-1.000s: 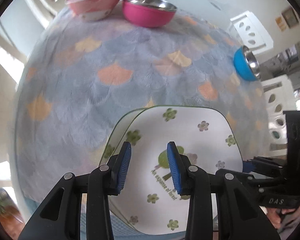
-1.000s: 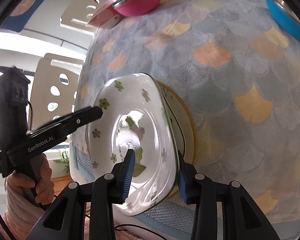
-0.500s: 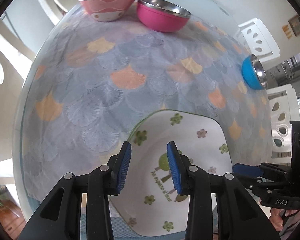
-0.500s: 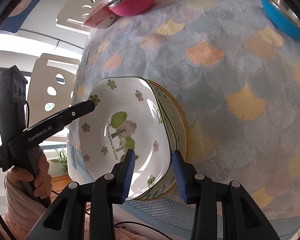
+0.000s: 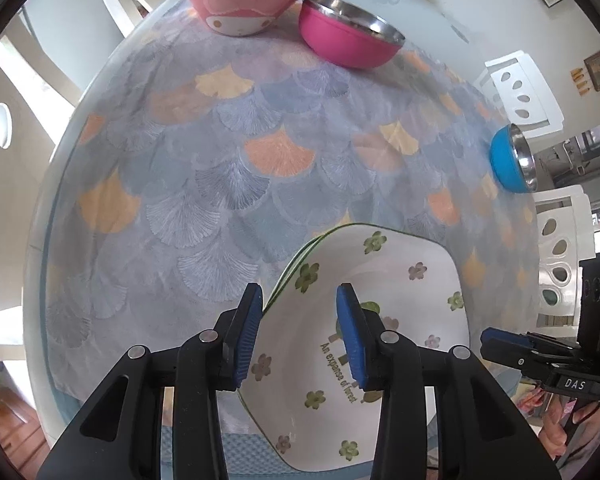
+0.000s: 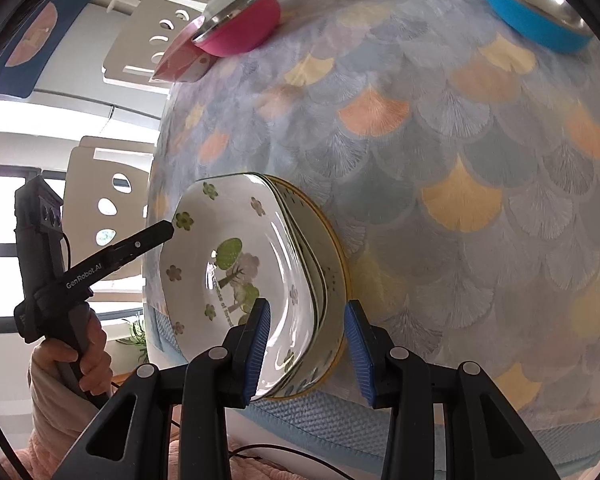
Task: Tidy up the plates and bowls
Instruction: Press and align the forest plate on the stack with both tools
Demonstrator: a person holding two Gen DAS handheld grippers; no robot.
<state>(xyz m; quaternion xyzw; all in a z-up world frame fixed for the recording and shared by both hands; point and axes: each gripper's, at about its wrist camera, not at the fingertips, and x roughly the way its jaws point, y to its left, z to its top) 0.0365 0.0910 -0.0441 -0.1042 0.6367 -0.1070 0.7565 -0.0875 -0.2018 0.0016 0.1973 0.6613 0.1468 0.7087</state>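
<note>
A white square plate with green flowers [image 5: 404,292] [image 6: 204,276] lies on a stack near the table's front edge. A matching plate and a yellow-rimmed plate [image 6: 337,276] lie under it. My left gripper [image 5: 300,320] straddles its left rim with the jaws opening. One pad is inside the dish, the other just outside, and a thin gap shows at the rim. Its fingertip [image 6: 166,233] sits at that rim. My right gripper [image 6: 306,332] straddles the stack's right edge. Its outer pad stands clear of the rims.
At the far side of the table stand a pale pink patterned bowl [image 5: 240,4] and a magenta steel bowl [image 5: 350,40] [image 6: 240,28]. A blue steel bowl [image 5: 510,160] [image 6: 536,4] sits at the right. White chairs [image 5: 520,88] ring the table. A hand [image 6: 86,356] holds the left gripper.
The flowered plate, tilted above the stack a second ago, has come down flat onto it. Both grippers have shifted sideways along its rims. The left jaws have widened slightly.
</note>
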